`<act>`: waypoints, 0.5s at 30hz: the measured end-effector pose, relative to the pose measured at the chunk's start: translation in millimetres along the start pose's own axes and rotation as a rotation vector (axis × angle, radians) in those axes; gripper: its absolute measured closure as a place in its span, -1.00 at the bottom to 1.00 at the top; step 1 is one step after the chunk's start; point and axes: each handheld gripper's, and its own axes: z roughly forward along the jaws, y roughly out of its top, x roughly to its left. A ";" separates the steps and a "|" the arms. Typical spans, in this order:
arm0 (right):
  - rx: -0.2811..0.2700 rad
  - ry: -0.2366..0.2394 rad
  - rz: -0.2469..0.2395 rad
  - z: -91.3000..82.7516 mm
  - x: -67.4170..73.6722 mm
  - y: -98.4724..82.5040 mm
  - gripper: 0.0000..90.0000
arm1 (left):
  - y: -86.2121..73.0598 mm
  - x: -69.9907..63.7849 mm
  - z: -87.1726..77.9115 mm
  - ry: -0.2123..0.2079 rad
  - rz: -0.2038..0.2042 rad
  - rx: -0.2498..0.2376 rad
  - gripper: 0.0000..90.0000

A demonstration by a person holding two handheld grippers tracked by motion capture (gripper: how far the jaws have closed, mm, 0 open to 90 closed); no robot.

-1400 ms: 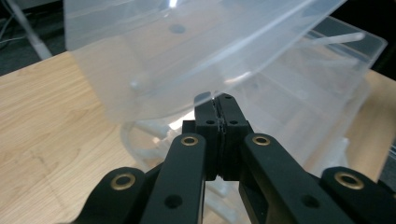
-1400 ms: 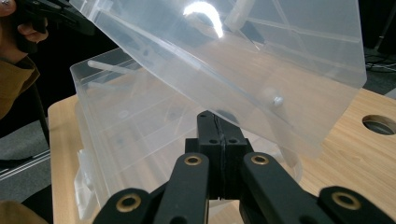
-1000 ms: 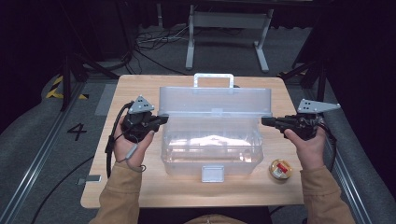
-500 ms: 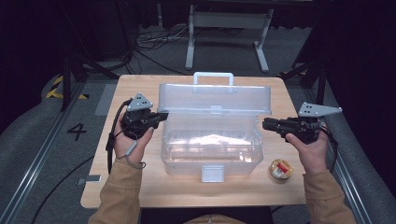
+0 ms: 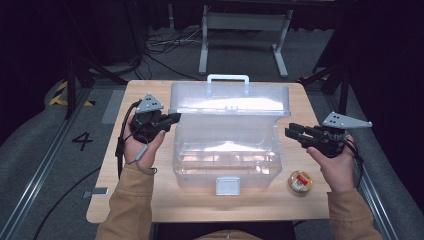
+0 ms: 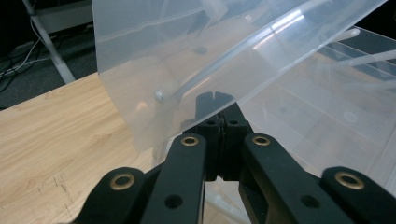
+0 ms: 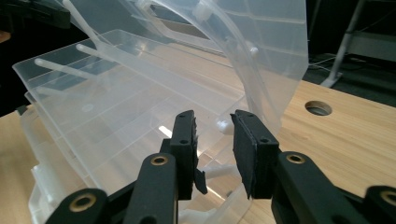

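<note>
step: opening clear box [image 5: 227, 150] at surface [image 5: 115, 200] centre, lid [image 5: 230, 97] raised toward 12 | left gripper [image 5: 167, 119] jaws closed at lid's 9 edge | right gripper [image 5: 291, 131] jaws parted, just opening, nothing between | next: likely lift tray out

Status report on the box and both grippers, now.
Left gripper shut, tips at the clear toolbox left lid edge. Right gripper jaws just opening, nothing between them, off the box's right side. Lid up. Tape roll clear.
</note>
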 end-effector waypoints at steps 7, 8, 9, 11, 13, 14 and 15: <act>-0.022 -0.053 -0.030 -0.8 5.2 9.1 0.41 | 2.6 3.4 1.1 -0.007 -0.004 -0.008 0.99; -0.024 -0.069 -0.033 0.9 5.9 11.1 0.38 | 3.0 3.8 1.3 -0.007 -0.002 -0.009 0.99; -0.025 -0.082 -0.033 2.2 6.0 11.9 0.34 | 3.4 4.1 1.5 -0.009 -0.001 -0.009 0.98; -0.020 -0.118 -0.034 6.0 6.0 13.9 0.28 | 4.1 4.6 2.1 -0.009 0.000 -0.010 0.98; -0.020 -0.151 -0.040 10.5 6.5 16.7 0.23 | 4.3 5.6 2.4 -0.015 -0.001 -0.013 0.98; -0.016 -0.160 -0.041 12.6 7.1 18.9 0.22 | 4.5 6.1 2.7 -0.018 -0.004 -0.016 0.98; -0.019 -0.165 -0.044 14.3 7.4 20.9 0.21 | 4.8 6.7 2.9 -0.020 -0.007 -0.018 0.98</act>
